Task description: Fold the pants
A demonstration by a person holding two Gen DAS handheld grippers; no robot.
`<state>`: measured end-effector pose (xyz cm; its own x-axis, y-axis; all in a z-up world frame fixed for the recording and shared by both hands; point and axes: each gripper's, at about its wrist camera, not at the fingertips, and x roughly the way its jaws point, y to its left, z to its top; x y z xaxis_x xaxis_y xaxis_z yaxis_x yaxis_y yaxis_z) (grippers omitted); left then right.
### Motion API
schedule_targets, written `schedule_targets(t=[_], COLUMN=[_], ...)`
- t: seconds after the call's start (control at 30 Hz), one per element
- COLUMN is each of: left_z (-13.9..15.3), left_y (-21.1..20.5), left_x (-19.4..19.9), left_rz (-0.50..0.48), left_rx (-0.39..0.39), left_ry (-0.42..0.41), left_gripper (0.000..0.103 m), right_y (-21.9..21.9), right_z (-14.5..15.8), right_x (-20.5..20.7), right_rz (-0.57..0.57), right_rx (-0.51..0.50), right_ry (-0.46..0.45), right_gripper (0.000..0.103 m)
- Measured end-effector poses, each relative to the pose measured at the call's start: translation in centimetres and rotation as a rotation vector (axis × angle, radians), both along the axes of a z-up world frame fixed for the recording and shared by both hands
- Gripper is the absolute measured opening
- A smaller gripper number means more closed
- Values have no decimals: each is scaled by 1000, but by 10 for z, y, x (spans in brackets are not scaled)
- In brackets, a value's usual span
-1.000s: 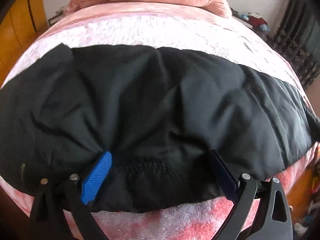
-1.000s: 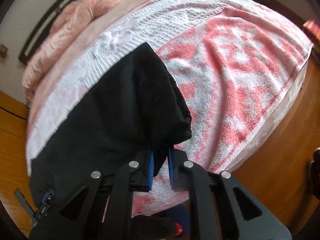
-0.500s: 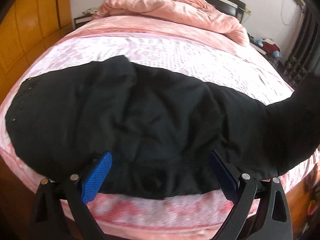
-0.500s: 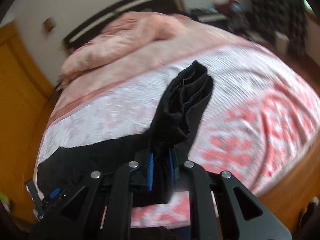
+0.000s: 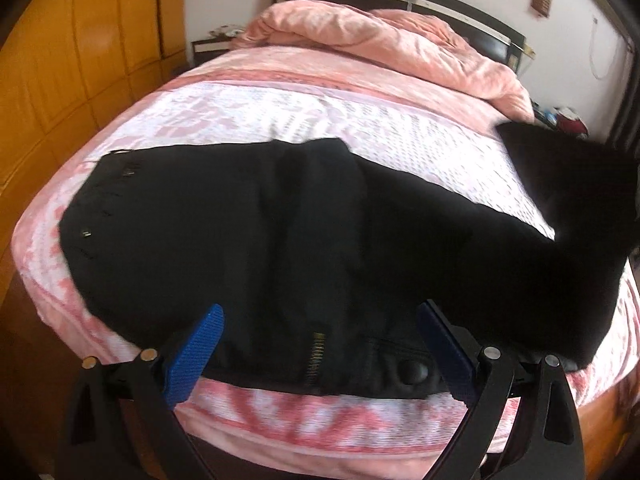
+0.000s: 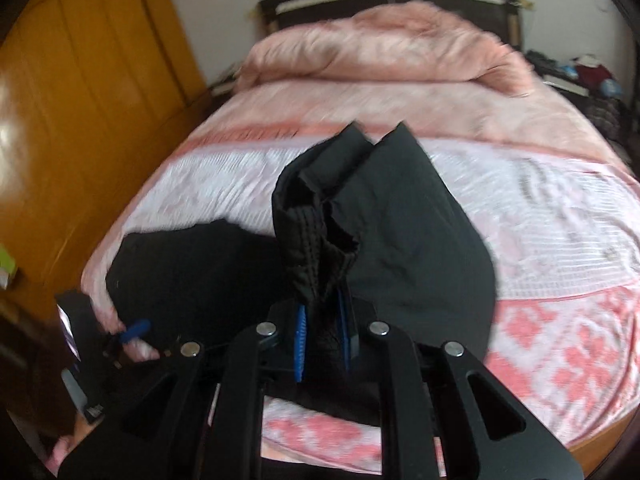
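Black pants (image 5: 280, 232) lie across the foot of a pink bed, waistband with zipper and button at the near edge. My left gripper (image 5: 316, 340) is open, its blue pads either side of the waistband, just above it. My right gripper (image 6: 323, 340) is shut on the bunched leg ends of the pants (image 6: 320, 240) and holds them raised above the bed. The lifted leg shows at the right in the left wrist view (image 5: 568, 184). The left gripper appears at lower left in the right wrist view (image 6: 132, 328).
The bed (image 5: 320, 120) has a pink and white towel cover. A pink duvet (image 5: 380, 44) is heaped at the dark headboard. An orange wooden wardrobe (image 5: 80, 60) stands along the left. A cluttered nightstand (image 6: 588, 76) is at the far right.
My right gripper has lifted the leg ends off the bed and swung them up and left. My left gripper has drawn back from the waistband and stayed open.
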<state>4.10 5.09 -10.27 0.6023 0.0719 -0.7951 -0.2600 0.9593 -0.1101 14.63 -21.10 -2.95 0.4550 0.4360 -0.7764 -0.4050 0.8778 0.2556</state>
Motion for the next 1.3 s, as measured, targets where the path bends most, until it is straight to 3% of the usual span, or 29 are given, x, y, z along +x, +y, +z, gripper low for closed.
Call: schedule_targets(t=[0.23,0.4,0.47,0.53,0.63,0.8,0.97,1.07,1.1,1.17,1.2,1.23,1.27,1.3], left_z=[-7,-14,-15,-15,-15,-18,-18,-19,-19,-21,-22,-23,-24,-24], left_y=[18,15,13,12,15,22,21,22,22,23,24,25,26,27], left_x=[-6,-4,-5,-5,-8,-10,-12,-13,-13,-14,-13,-13,-13,-13], left_rz=[45,40,36,30,39,68,61,60,61,61,64,67,69,69], left_rx=[-22,-42,-46,-49,-44,-73,-69,-73,-74,-73,-76,-81,-86,-91], left_ry=[11,18,21,21,21,26,25,27,28,30,33,35,35,35], left_gripper=[97,97,97,97,97,97,97,97,97,97,97,97,97,97], right_y=[66,82,86,89,82,63,79,87,90,89,89,88,87,86], right_z=[-52,-75,-85,-96,-94,-70,-72,-84,-90,-99,-102,-106,-109,-108], right_x=[-18,-26,-27,-29,-36,-39,-35,-29,-26,-23,-22,-21,-20,-20], right_rz=[135,165,189,223,227,160,142,113,99,95,100,121,127,117], right_rx=[-117,-148,-150,-130,-50,2,-103,-124,-154,-143,-132,-100,-78,-65], right_ry=[100,129,153,209,273,235,183,194,200,223,238,275,303,309], right_gripper=[13,14,20,46,67,71,71,64,56,53,42,18,9,9])
